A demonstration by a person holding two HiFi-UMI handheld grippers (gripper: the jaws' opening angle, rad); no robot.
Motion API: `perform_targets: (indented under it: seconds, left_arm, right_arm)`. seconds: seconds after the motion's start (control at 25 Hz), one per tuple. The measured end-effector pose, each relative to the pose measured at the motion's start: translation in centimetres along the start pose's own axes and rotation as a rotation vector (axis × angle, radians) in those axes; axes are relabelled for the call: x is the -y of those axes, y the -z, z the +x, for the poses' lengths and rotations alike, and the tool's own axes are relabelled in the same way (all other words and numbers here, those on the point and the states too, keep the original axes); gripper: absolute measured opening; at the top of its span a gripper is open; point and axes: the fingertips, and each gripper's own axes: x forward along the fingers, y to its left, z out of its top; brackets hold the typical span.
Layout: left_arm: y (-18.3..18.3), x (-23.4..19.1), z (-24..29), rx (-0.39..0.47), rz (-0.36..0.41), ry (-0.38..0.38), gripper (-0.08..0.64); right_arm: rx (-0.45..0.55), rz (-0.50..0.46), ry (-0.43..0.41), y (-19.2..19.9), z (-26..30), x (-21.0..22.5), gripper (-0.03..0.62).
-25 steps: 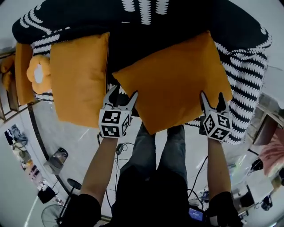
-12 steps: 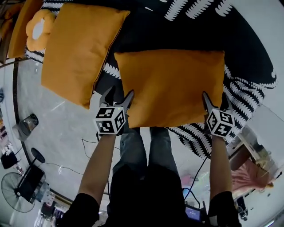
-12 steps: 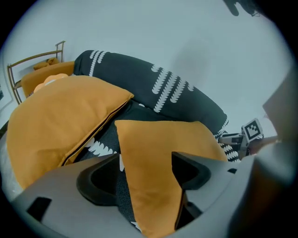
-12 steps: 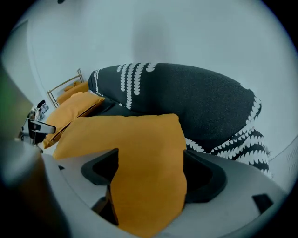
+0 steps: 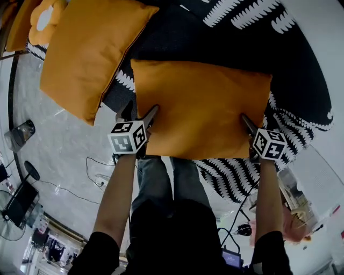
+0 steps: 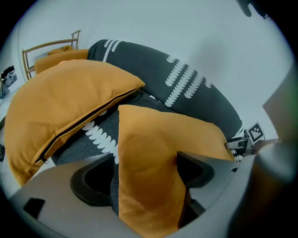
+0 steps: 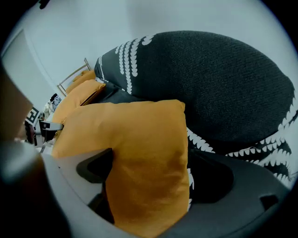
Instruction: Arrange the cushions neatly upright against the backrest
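Note:
An orange cushion [image 5: 201, 110] lies flat on the black sofa seat [image 5: 236, 32] with its white leaf pattern. My left gripper [image 5: 141, 115] is at its near left corner and my right gripper [image 5: 248, 126] at its near right corner. In the left gripper view the cushion's corner [image 6: 149, 176] sits between the jaws, with a dark gap at the left jaw. In the right gripper view the corner [image 7: 149, 172] is also between the jaws, apart from the right one. Both pairs of jaws have just been opening. A second orange cushion [image 5: 88, 51] lies tilted over the sofa's left edge.
A flower-shaped cushion [image 5: 40, 16] and another orange one are at the far left by a rack. The person's legs [image 5: 161, 177] stand against the sofa front. Cables and a fan [image 5: 8, 225] are on the pale floor at the left.
The held cushion has turned from tilted to square and come down onto the seat. Both grippers moved with it and their jaws now stand wider round its corners.

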Motion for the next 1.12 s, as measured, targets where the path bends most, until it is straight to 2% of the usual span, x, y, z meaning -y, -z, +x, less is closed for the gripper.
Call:
perform_targets:
  seconds: [0.24,0.52,0.64,0.72,0.76,0.88,1.04,1.12]
  left_arm:
    - [0.9,-0.7,1.6,-0.035,-0.049,0.013,0.465]
    - [1.0,-0.2,3.1,-0.046,-0.078,0.076,0.472]
    - [1.4,-0.2,3.2,-0.042,-0.12,0.129,0.458]
    - [1.6,0.4,3.1,-0.039,-0.121,0.155,0.408]
    - [1.6,0.8,3.0,-0.039,-0.115,0.162,0.377]
    - [1.5,1.8,2.5,-0.032,-0.075,0.171,0.307]
    - [1.1,2.1,1.4,-0.007,-0.004,0.173,0.241]
    - [0.4,2.3,0.6,0.014,0.027,0.18,0.218]
  right_arm:
    - [-0.082,0.064,-0.112,1.2,2.8,0.8,0.568]
    - [-0.098,0.053,-0.189,1.1,4.5,0.6,0.572]
    - [-0.087,0.062,-0.221,1.4,4.7,-0.4,0.571]
    - [-0.083,0.059,-0.24,1.5,4.6,-0.8,0.565]
    - [-0.08,0.054,-0.243,1.6,4.4,-1.0,0.559]
    - [-0.036,0.018,-0.215,1.6,3.3,-1.7,0.48]
    - [0.094,-0.051,-0.144,2.0,1.4,-4.0,0.38]
    - [0.148,-0.058,-0.118,2.2,0.4,-4.8,0.35]
